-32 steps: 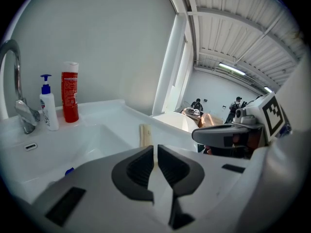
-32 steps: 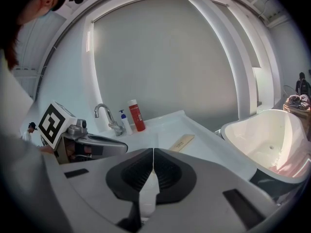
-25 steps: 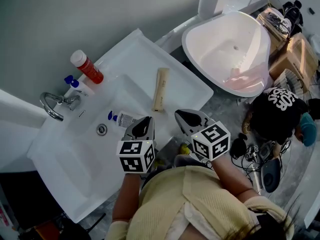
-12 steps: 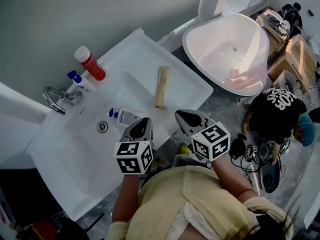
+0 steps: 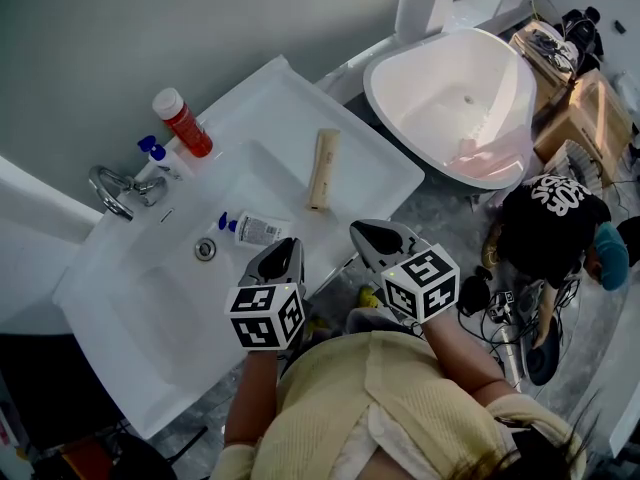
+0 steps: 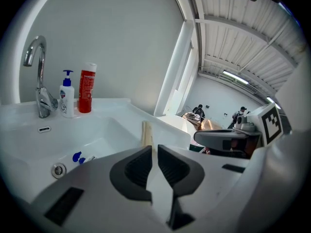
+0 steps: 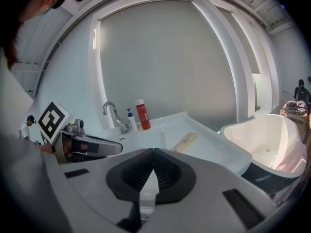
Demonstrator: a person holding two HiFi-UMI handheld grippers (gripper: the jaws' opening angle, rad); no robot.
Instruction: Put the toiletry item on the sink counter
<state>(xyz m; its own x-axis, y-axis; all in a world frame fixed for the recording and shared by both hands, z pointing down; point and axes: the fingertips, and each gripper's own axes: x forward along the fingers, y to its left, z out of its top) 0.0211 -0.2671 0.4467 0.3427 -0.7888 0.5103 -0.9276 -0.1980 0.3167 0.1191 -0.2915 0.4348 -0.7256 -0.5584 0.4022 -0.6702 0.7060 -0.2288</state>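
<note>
A small clear bottle with a blue cap [image 5: 252, 230] lies on its side in the white sink's basin [image 5: 150, 298], near the drain [image 5: 205, 250]; its blue cap [image 6: 80, 157] shows low in the left gripper view. A beige tube [image 5: 321, 170] lies on the counter to the right of the basin. My left gripper [image 5: 283, 256] hovers over the sink's front edge, just short of the small bottle, shut and empty [image 6: 151, 152]. My right gripper [image 5: 372, 235] hangs beside it, off the sink's front right edge, shut on nothing [image 7: 152, 158].
A red bottle [image 5: 182, 123] and a white pump bottle with a blue top [image 5: 160, 161] stand on the back counter beside the chrome faucet [image 5: 118, 190]. A white toilet bowl [image 5: 455, 98] is to the right. A person [image 5: 555, 228] crouches on the floor among cables and boxes.
The head view has drifted a little, so the sink sits slightly higher in the picture. Both grippers stay in about the same place, shut, and nothing was taken hold of.
</note>
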